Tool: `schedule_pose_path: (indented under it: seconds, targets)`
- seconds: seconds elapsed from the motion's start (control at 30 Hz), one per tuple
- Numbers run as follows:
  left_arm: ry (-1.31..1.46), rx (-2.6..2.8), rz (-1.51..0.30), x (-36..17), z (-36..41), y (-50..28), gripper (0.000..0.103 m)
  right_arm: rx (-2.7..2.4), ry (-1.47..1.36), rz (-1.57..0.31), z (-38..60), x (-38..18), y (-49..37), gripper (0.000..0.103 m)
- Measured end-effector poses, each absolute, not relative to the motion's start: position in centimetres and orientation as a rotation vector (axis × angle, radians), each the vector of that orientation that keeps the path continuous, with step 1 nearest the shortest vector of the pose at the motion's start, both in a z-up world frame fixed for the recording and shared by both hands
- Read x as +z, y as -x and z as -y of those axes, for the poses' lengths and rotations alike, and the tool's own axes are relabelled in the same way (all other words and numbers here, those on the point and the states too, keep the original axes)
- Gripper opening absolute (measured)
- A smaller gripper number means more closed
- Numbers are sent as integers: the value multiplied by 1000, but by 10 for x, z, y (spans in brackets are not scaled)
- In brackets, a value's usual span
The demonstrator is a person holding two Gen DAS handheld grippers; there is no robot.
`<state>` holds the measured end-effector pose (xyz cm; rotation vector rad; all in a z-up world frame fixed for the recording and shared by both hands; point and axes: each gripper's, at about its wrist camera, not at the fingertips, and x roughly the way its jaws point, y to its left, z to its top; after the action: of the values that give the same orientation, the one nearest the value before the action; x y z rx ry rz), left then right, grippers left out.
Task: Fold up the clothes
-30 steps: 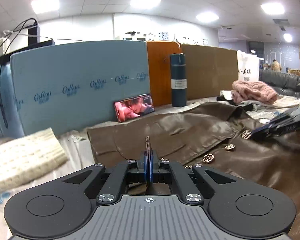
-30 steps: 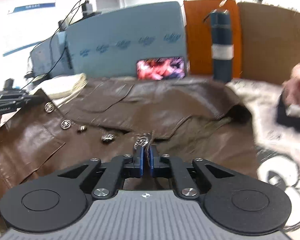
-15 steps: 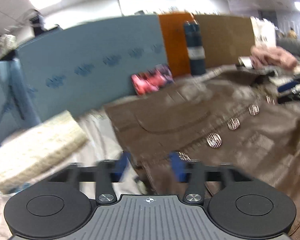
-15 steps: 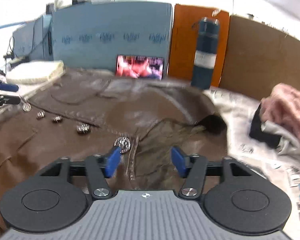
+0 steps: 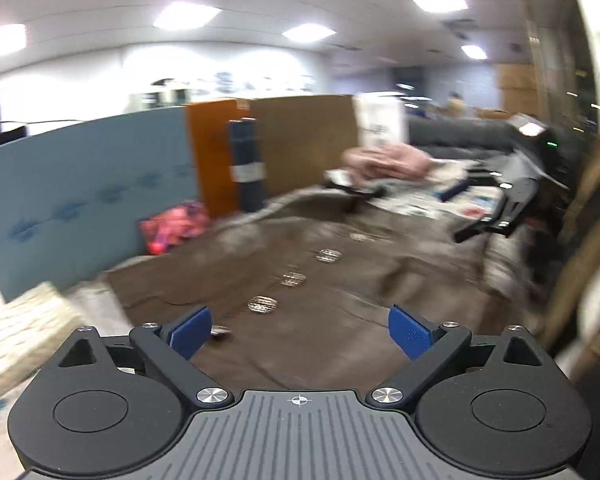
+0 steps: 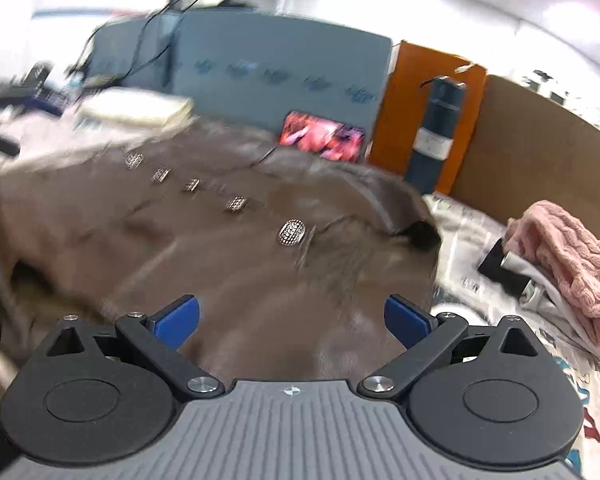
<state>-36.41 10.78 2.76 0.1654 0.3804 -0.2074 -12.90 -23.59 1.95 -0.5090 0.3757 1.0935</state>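
A brown leather jacket with a row of round silver buttons lies spread on the table; it also shows in the right wrist view, buttons running diagonally. My left gripper is wide open and empty above the jacket's near edge. My right gripper is wide open and empty above the jacket's lower part. The right gripper's body shows in the left wrist view at the jacket's far right. Both views are motion-blurred.
A blue foam board, orange board, cardboard, dark flask and a lit phone stand at the back. A pink knit lies right, a cream knit left.
Both grippers were shut on the jacket's edge a second ago; they have opened wide, let it go and pulled back. The jacket now lies flat with the button row up.
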Motion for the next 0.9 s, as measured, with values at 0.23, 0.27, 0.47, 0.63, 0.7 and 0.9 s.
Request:
schedule_pose_path:
  seconds: [0.23,0.27,0.47,0.63,0.7,0.9]
  targets:
    - [-180,-340,-415,20,-92,374,97,1168,633,-420,246,8,153,100]
    - [-193,-352,-430,18,-90,375,97,1172,649,-423,245,6,154,100]
    - [-270,-365,-559,2,-84,380,97,1206,633,-401,236,1,154,100]
    - [-365,-285,-619,-12,-74,377,96,1216,571,-391,224,2,146,100]
    - [-374,-259,-616,-14,-74,372,96,1198,552,-384,221,3,143,100]
    - [-280,-222,-581,-8,-91,366,90,974,577,-354,234,5,132,99]
